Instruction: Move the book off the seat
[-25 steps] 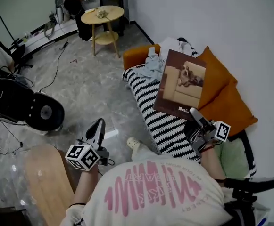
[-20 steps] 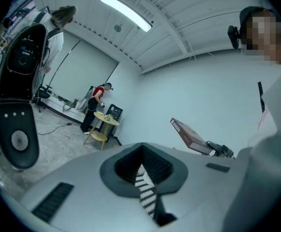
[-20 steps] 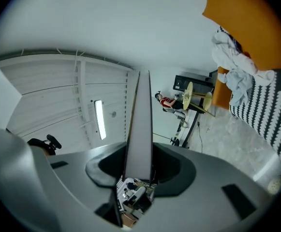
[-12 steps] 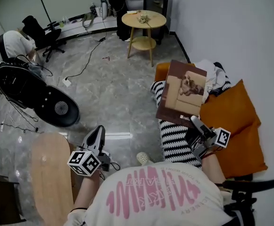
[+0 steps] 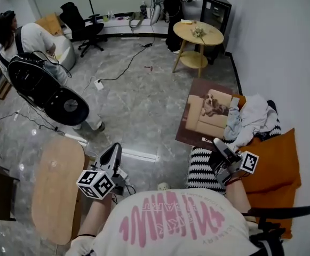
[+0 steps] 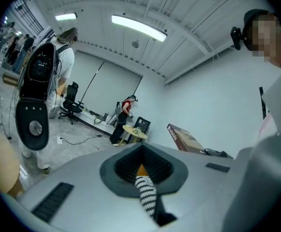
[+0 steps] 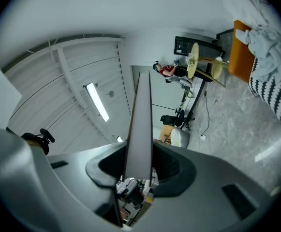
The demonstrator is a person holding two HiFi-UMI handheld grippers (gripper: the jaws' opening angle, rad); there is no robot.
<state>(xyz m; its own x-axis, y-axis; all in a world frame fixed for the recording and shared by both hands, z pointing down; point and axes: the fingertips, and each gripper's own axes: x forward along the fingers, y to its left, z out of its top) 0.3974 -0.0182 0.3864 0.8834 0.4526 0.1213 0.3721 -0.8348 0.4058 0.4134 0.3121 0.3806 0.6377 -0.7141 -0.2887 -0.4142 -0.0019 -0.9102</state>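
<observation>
Head view: the seat [image 5: 199, 169] with its black-and-white striped cover carries two orange cushions [image 5: 275, 164] and a heap of pale clothes [image 5: 252, 117] at its far end. The round wooden worktop [image 5: 212, 36] by the wall bears a small thing on its top that is too small to make out.

The book [image 5: 207, 115] is held up in the air, its cover with a dog on a sofa facing the camera. It shows against the grey floor [image 5: 138, 97] just past the seat's edge, with its right side in front of the clothes. The right hand-held gripper [image 5: 217, 143] is clamped on the book's lower edge; in the right gripper view the book stands edge-on between the jaws as a grey slab. The left hand-held gripper [image 5: 113, 149] hangs low at the person's left, well apart from the seat. Its jaws are drawn together to a thin slit with nothing between them.

A second ago the book stood over the striped cover, in front of the orange cushions. It has since swung out toward the floor, with the grip on the same edge. The clothes, then behind the book, now lie at its right. The left hand-held gripper has stayed empty.
</observation>
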